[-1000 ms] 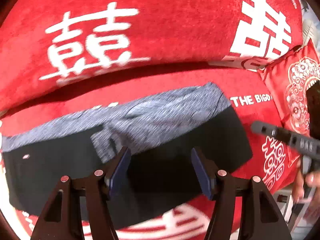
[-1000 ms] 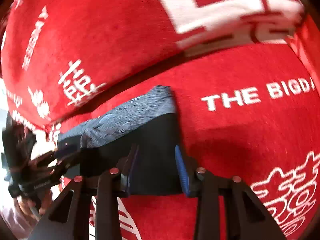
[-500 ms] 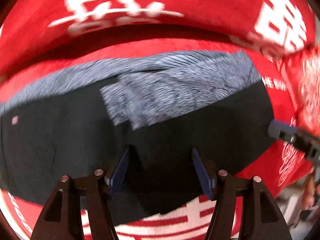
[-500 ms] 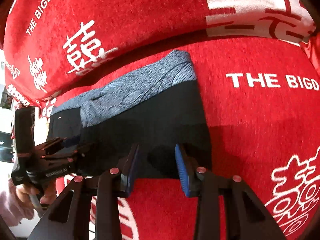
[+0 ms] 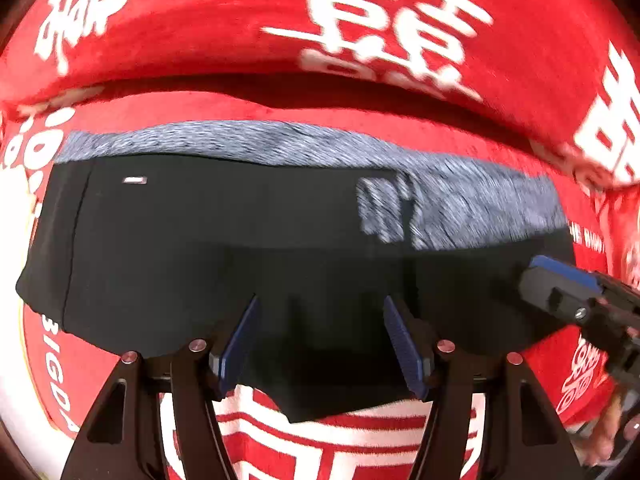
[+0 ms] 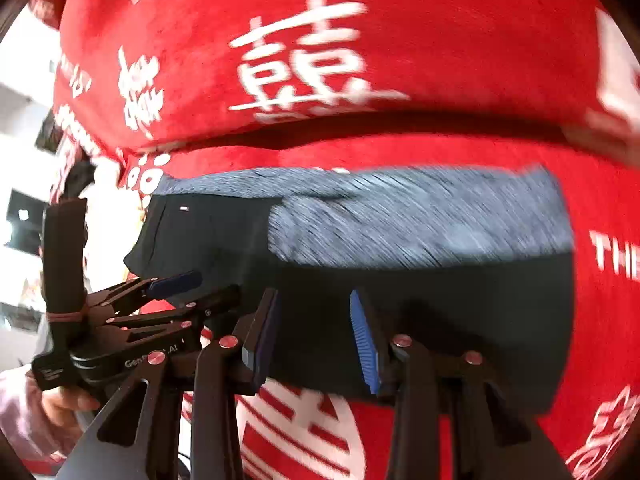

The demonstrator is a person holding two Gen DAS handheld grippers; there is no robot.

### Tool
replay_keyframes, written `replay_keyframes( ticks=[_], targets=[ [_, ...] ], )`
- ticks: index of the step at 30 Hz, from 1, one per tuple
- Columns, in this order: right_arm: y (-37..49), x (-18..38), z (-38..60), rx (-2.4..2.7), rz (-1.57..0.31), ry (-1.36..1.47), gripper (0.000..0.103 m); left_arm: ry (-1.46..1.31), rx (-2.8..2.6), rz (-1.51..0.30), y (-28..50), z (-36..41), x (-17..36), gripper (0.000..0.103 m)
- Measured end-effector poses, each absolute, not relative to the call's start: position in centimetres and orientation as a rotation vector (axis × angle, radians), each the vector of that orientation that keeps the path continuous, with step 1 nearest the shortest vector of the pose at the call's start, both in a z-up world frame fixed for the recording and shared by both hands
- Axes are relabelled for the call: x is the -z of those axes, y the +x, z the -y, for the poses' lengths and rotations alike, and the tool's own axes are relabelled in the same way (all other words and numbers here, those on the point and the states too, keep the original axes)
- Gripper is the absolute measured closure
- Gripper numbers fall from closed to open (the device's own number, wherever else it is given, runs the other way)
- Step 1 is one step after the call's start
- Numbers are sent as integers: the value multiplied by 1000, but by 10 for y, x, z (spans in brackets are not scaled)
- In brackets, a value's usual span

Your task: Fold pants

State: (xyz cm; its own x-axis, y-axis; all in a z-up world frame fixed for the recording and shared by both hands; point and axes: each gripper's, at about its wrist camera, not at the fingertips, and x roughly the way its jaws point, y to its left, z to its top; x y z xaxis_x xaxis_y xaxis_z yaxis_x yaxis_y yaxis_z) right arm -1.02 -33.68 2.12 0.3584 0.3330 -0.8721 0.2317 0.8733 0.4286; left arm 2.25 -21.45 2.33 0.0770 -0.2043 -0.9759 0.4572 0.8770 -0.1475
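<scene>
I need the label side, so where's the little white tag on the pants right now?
The white tag sits near the pants' left end in both views, just below the grey band.

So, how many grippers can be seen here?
2. The left gripper hangs over the near edge of the pants, toward their left half. The right gripper is beside it on the right, also over the near edge. Neither holds cloth.
</scene>
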Motion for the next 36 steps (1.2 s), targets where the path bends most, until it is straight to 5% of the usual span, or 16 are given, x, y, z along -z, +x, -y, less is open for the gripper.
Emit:
replay_keyframes(
  ticks=[11, 15, 17, 20, 36],
  targets=[
    [-10, -18, 325, -66, -1279, 602, 61, 271, 517, -1372, 61, 235, 4, 38],
    [-18, -24, 303, -68, -1268, 552, 44, 293, 566, -1393, 67, 245, 16, 38],
    [-20, -17, 282, -88, -1292, 452, 44, 318, 581, -1382, 68, 252, 21, 38],
    [-19, -2, 265, -140, -1334, 385, 59, 311, 589, -1377, 74, 261, 23, 38],
    [-32, -16, 270, -198, -1306, 378, 56, 322, 530, -1352, 77, 241, -4, 38]
  ],
)
